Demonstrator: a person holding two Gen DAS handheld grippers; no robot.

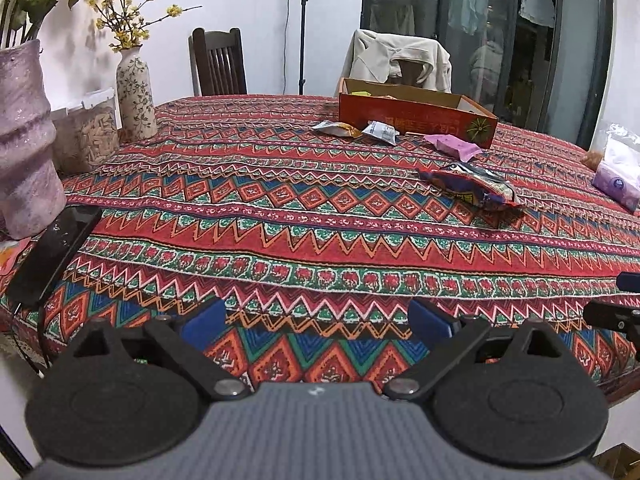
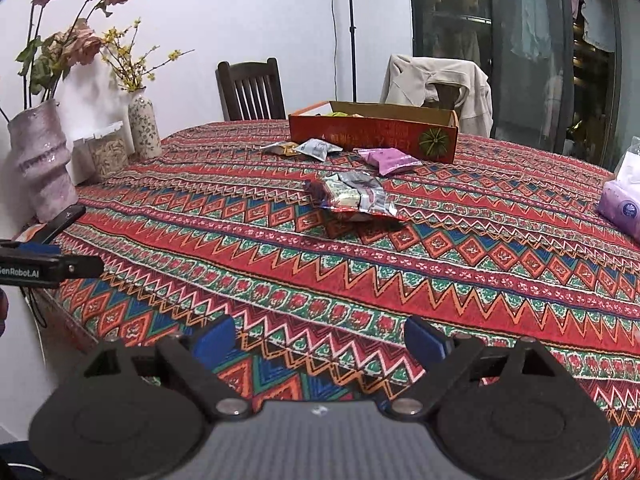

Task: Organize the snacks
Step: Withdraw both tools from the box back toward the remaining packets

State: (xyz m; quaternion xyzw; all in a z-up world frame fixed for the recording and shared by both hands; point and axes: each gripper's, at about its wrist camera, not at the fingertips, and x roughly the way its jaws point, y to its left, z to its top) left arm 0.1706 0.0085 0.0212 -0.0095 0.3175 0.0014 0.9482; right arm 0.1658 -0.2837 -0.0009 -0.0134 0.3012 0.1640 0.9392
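An open orange cardboard box (image 1: 416, 118) (image 2: 372, 136) stands at the far side of the table with some snacks inside. Loose snack packets lie in front of it: a red and purple bag (image 1: 476, 188) (image 2: 354, 196), a pink packet (image 1: 454, 146) (image 2: 390, 160), a white-blue packet (image 1: 380, 132) (image 2: 318, 148) and a yellow-orange packet (image 1: 336, 128) (image 2: 282, 148). My left gripper (image 1: 318, 322) is open and empty over the near table edge. My right gripper (image 2: 320, 340) is open and empty, near the front edge too, far from the snacks.
The table carries a red patterned cloth (image 1: 280, 216). Two vases (image 1: 24, 140) (image 1: 136, 92) and a clear jar (image 1: 88, 132) stand at the left. A black phone (image 1: 52, 252) lies near them. A tissue pack (image 2: 624, 200) lies at the right. Two chairs (image 2: 252, 88) stand behind.
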